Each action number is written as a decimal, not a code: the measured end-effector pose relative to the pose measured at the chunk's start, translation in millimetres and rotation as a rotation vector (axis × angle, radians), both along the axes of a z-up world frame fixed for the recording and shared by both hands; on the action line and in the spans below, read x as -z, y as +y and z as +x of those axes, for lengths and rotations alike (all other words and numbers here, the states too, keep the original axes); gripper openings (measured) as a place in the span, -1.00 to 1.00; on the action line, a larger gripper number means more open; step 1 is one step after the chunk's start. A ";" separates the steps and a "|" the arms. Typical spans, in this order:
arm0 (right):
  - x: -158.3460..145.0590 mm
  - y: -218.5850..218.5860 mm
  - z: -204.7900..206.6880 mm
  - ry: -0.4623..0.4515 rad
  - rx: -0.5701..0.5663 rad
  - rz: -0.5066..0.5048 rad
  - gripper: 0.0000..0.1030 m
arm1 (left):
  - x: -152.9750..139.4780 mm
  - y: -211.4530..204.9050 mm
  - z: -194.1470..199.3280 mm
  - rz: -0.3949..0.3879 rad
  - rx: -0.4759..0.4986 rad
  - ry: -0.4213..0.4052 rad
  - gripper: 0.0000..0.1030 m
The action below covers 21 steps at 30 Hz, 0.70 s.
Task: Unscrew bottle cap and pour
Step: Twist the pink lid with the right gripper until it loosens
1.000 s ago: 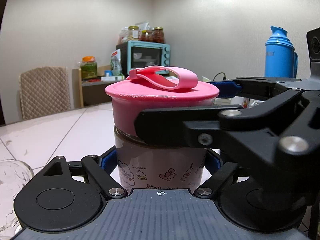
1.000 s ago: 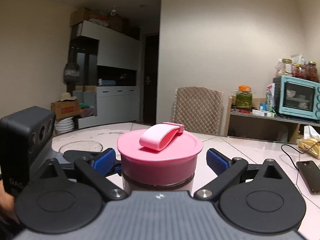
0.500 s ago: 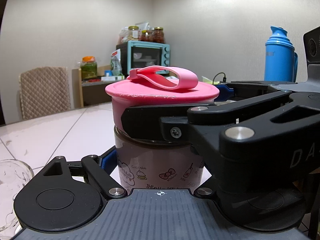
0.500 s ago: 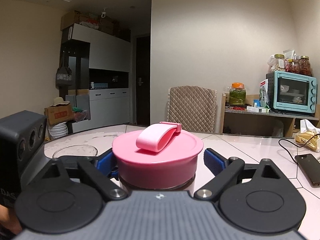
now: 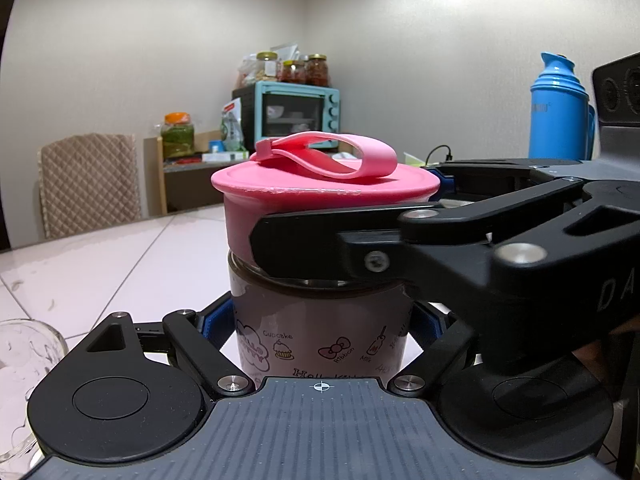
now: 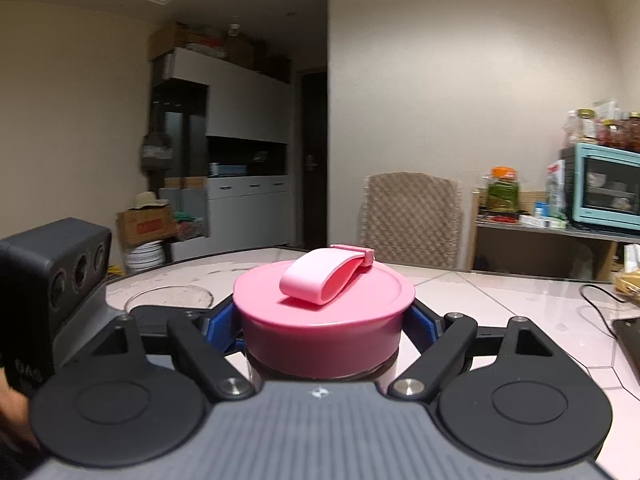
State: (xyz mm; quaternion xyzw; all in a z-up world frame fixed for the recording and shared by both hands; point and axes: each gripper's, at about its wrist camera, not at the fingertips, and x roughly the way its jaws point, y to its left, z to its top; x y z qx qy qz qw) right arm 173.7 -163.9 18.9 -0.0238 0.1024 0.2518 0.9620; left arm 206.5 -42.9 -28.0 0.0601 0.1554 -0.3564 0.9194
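The round bottle (image 5: 320,332), its smooth body printed with cartoons, stands on the glossy tiled table (image 5: 100,256). The left gripper (image 5: 320,322) clamps its body; the right gripper (image 6: 323,322) squeezes the pink plastic cap (image 6: 324,300) with its looped strap.

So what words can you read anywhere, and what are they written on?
"Cupcake", over a little cake drawing on the bottle.
"Ribbon", under the bow drawing on the bottle.
"Milk", beside the small bottle drawing.
"Hello K...", along the bottle's bottom edge; the rest is hidden.
"DA", on the right gripper, cut off.
Too small or blurred: the blue flask label, the cardboard box print.
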 end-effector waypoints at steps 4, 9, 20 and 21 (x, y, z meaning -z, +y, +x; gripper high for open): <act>-0.7 -8.4 4.6 -0.013 -0.063 -0.012 0.65 | 0.2 0.0 0.2 0.000 0.000 0.000 0.75; -1.6 -18.8 10.5 -0.014 -0.136 -0.008 0.65 | 0.3 -0.1 -0.7 0.000 0.000 0.001 0.75; -7.1 -33.8 20.8 -0.002 -0.267 -0.010 0.65 | 0.5 0.7 -0.3 -0.002 0.004 0.004 0.75; -7.6 -34.2 21.1 -0.002 -0.272 -0.011 0.65 | 0.4 0.8 0.4 0.000 0.009 0.003 0.75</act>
